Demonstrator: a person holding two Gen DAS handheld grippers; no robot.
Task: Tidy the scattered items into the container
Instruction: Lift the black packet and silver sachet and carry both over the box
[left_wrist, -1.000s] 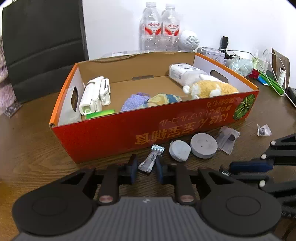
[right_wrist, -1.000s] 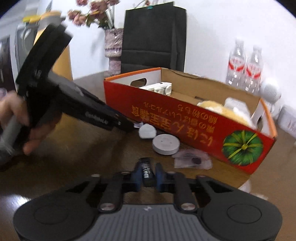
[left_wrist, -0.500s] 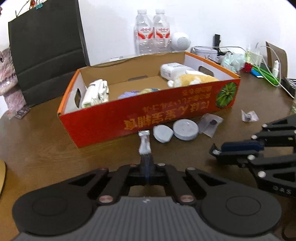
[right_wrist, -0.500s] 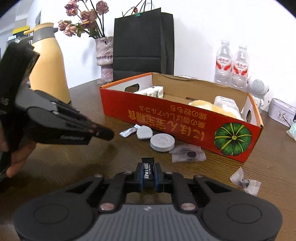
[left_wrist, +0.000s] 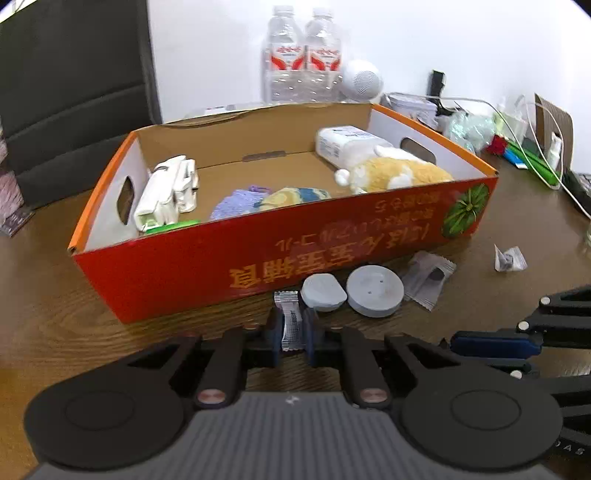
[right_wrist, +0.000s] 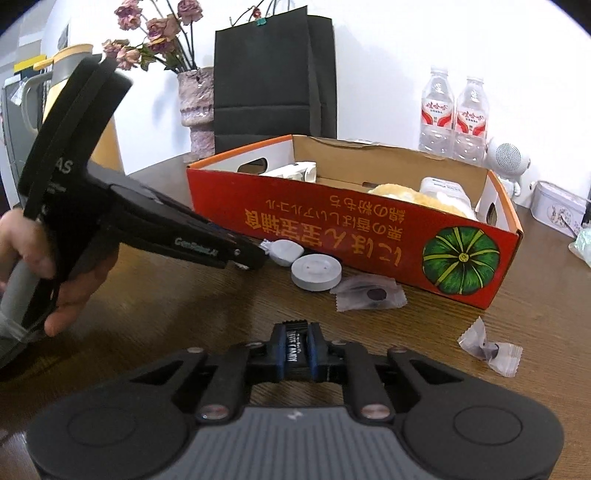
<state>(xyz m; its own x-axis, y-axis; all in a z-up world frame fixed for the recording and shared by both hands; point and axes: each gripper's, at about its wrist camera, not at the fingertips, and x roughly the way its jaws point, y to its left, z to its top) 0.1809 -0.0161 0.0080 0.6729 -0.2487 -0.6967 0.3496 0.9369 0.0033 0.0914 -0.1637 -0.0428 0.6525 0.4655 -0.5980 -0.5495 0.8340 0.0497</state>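
Left wrist view, left to right: red cardboard box, centre frame, holding a white bundle, a plush toy and a white packet. Left gripper, lower centre, jaws just eased apart, a silver candy wrapper between its pads. Grey puck and clear sachet just before the box.

Right wrist view: right gripper, lower centre, pinching a black candy bar. Loose sachet, lower right.
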